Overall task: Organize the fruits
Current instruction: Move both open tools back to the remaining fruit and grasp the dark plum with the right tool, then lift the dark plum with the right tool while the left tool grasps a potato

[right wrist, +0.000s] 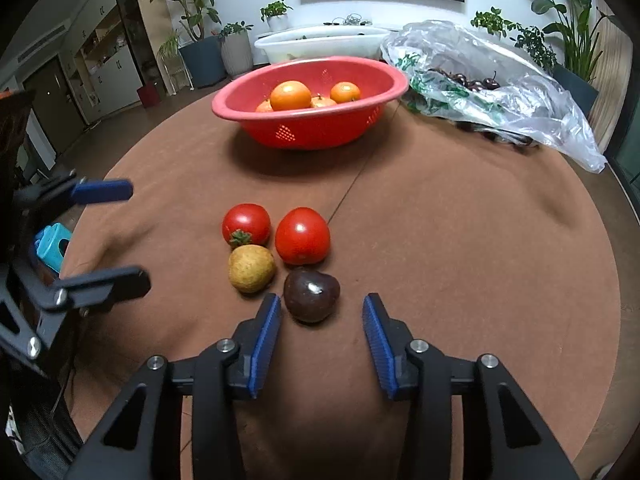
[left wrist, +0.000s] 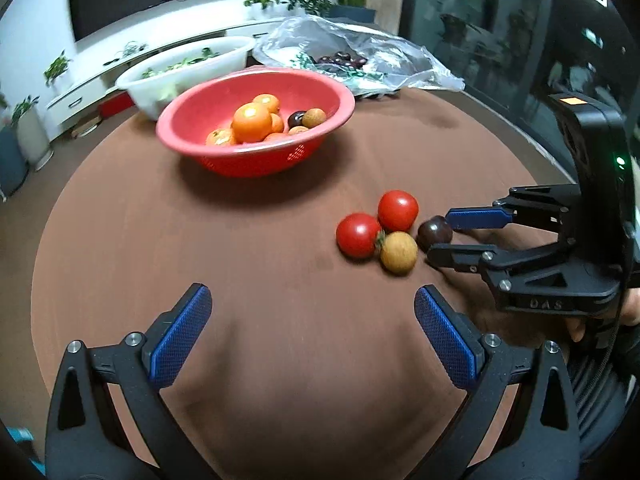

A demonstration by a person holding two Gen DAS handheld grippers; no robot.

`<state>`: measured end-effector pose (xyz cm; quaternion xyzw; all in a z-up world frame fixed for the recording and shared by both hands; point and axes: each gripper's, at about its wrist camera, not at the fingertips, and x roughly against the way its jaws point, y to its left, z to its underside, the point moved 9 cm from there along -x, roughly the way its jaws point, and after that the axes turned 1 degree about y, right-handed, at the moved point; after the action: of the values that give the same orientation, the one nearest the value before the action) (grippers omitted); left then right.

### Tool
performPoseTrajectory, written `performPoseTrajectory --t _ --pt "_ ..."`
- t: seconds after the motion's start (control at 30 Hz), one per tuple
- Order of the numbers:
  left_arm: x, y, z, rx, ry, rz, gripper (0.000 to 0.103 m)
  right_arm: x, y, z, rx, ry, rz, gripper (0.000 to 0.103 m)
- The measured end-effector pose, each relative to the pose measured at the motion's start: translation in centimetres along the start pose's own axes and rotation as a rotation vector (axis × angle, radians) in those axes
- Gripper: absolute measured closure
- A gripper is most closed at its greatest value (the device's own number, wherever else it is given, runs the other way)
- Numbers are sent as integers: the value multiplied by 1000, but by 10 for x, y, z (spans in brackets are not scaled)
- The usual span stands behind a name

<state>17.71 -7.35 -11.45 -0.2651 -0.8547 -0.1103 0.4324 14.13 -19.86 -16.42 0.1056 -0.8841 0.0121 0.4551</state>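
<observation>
Two red tomatoes [right wrist: 246, 224] [right wrist: 302, 235], a tan longan [right wrist: 251, 268] and a dark cherry [right wrist: 311, 295] lie clustered on the brown table [right wrist: 460, 260]. My right gripper [right wrist: 322, 312] is open, its fingertips just on either side of the cherry's near end, not closed on it. In the left wrist view the same cluster shows, with the cherry [left wrist: 435, 232] between the right gripper's [left wrist: 438, 236] tips. My left gripper [left wrist: 312, 304] is open and empty, short of the fruits. A red colander bowl [right wrist: 308, 128] at the back holds oranges, a cherry and longans.
A clear plastic bag [right wrist: 480, 76] with dark cherries lies at the back right. A white basin [right wrist: 320, 44] stands behind the red bowl. A turquoise object [right wrist: 52, 248] sits beyond the table's left edge. Plants and a TV cabinet line the far wall.
</observation>
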Motion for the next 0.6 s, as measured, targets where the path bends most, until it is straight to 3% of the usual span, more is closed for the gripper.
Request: performPoseTrajectory --t 0.2,0.33,0.6 --pt "-15 -22 -4 -33 16 46 0 -1 2 -3 23 -8 0 61" --pt "-24 -27 5 10 37 45 1 1 4 -2 21 -9 -25 73" --pt "-26 -41 -3 59 18 51 1 12 -1 -4 -21 -42 -53 73"
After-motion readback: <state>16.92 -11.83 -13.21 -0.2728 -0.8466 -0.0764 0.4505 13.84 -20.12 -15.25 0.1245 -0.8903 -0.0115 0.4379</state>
